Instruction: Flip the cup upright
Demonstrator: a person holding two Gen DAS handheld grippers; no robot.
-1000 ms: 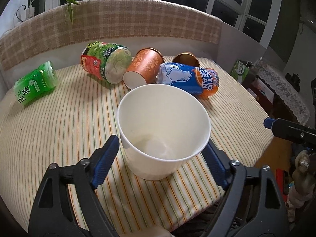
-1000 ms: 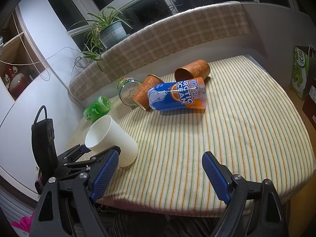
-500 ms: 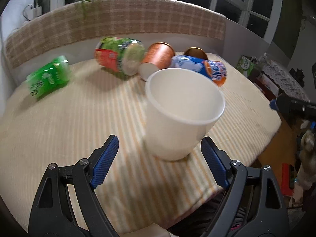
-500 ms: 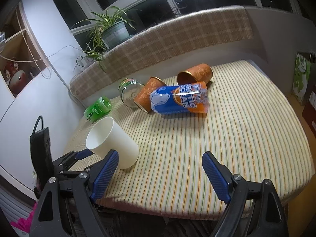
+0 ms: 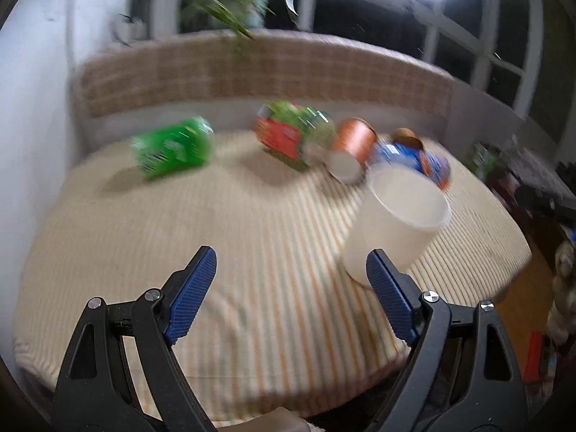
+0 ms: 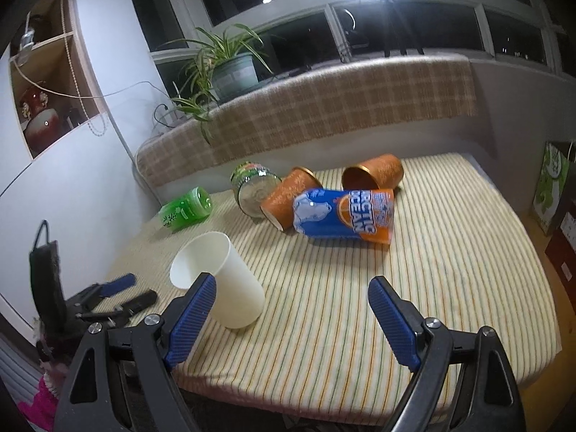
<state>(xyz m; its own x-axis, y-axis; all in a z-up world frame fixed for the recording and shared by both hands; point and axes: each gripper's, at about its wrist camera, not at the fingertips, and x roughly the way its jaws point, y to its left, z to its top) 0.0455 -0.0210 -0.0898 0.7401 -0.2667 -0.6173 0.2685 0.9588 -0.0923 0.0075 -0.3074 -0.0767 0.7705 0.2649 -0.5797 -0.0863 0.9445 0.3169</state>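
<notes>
A white paper cup (image 6: 219,280) stands upright on the striped tablecloth near the table's front left edge, mouth up. In the blurred left wrist view it (image 5: 396,223) sits just beyond the right finger. My left gripper (image 5: 288,288) is open and empty, drawn back from the cup; it also shows in the right wrist view (image 6: 111,297), left of the cup. My right gripper (image 6: 291,309) is open and empty above the table's front edge, to the right of the cup.
Several cups and cans lie on their sides at the back: a green can (image 6: 185,208), a green-red cup (image 6: 253,189), two orange cups (image 6: 288,201) (image 6: 372,172) and a blue Arctic Ocean cup (image 6: 343,214). A potted plant (image 6: 230,72) stands on the sill.
The left gripper has let go of the white cup and pulled back to the left. The cup now stands upright on the cloth. The right gripper has risen slightly.
</notes>
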